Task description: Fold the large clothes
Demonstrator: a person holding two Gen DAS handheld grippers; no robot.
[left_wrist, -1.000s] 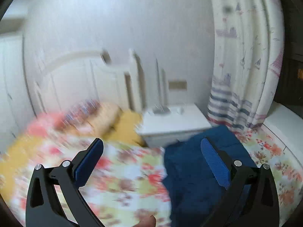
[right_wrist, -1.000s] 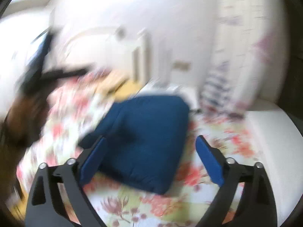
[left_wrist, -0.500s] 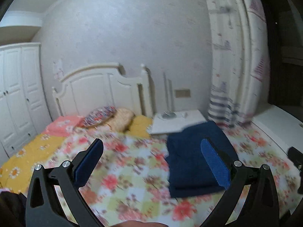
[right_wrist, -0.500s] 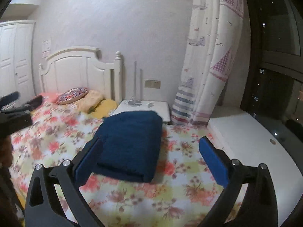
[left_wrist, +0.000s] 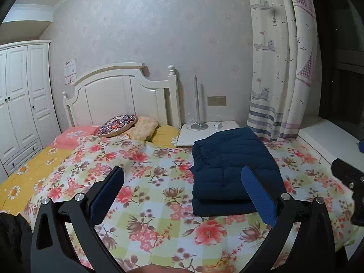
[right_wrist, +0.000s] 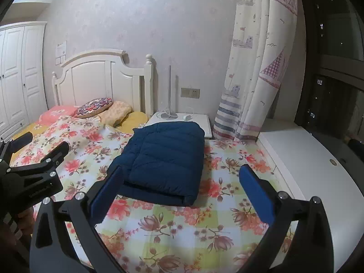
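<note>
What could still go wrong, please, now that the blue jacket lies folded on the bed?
1. The puffy jacket may spring open: its layers look thick and loosely stacked, and neither open gripper, left or right, holds it.
2. Its far edge lies close to the nightstand side of the bed, so a nudge might slide it off.

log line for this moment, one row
stage: fold looks done | navy jacket: folded flat on bed | left gripper: open | right gripper: open
</note>
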